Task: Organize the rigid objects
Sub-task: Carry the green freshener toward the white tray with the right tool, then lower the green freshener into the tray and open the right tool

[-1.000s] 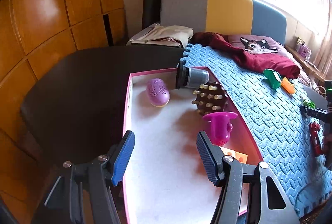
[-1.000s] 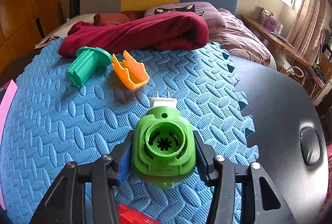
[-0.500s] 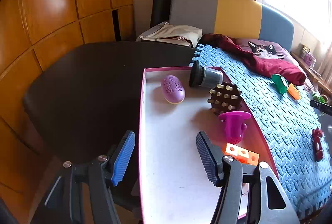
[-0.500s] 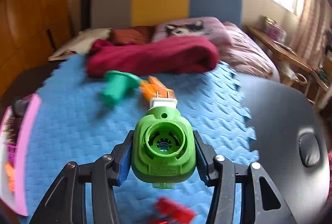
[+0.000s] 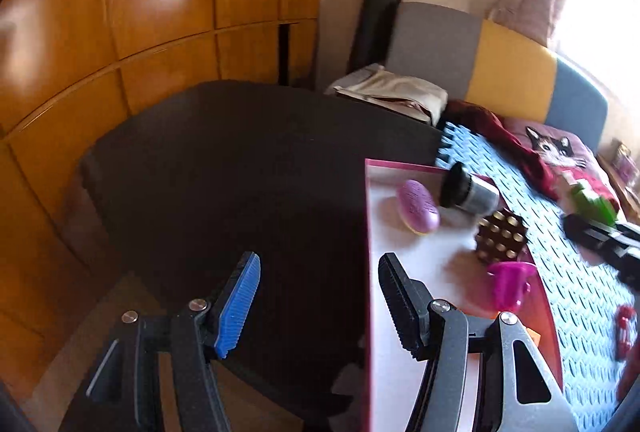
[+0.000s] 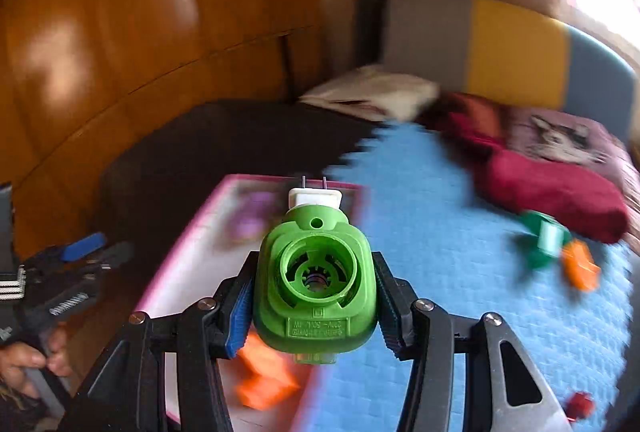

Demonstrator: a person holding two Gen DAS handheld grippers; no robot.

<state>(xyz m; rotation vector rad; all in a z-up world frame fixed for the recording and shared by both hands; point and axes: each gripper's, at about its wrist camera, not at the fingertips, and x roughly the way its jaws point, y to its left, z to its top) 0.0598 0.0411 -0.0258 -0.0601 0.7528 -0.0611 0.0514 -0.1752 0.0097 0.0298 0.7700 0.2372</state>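
Orange-brown wooden panelling and a dark round table (image 5: 240, 168) frame your workspace, with a blue textured foam mat (image 6: 440, 232) on the right and a pink-rimmed white tray (image 5: 366, 232) at its left edge.

Nearest to you, your left gripper (image 5: 318, 304) hangs wide apart with nothing between its blue and black pads, straddling the tray's left rim. Your right gripper (image 6: 314, 306) is clamped on the green plastic plug-in device with the white pronged end (image 6: 316, 280), held in the air above the tray's near right part, as far as the blurred right wrist view allows.

In the tray you already have 5 things: an orange block (image 5: 532, 334) mostly hidden behind the left gripper, a magenta plastic funnel-shaped piece (image 5: 510, 282), a brown studded block (image 5: 500, 238), a purple oval case (image 5: 418, 206) and, farthest, a grey cylinder with a black cap (image 5: 468, 192).

I judge you a little past halfway. The green device looks ready to be lowered and let go in the open white area. On the mat, 3 items remain: a small red piece (image 6: 580, 406) near you, then an orange plastic clip (image 6: 580, 268) just beside a dark green flanged plastic tube (image 6: 542, 242) farther out, near the maroon blanket (image 6: 552, 188).
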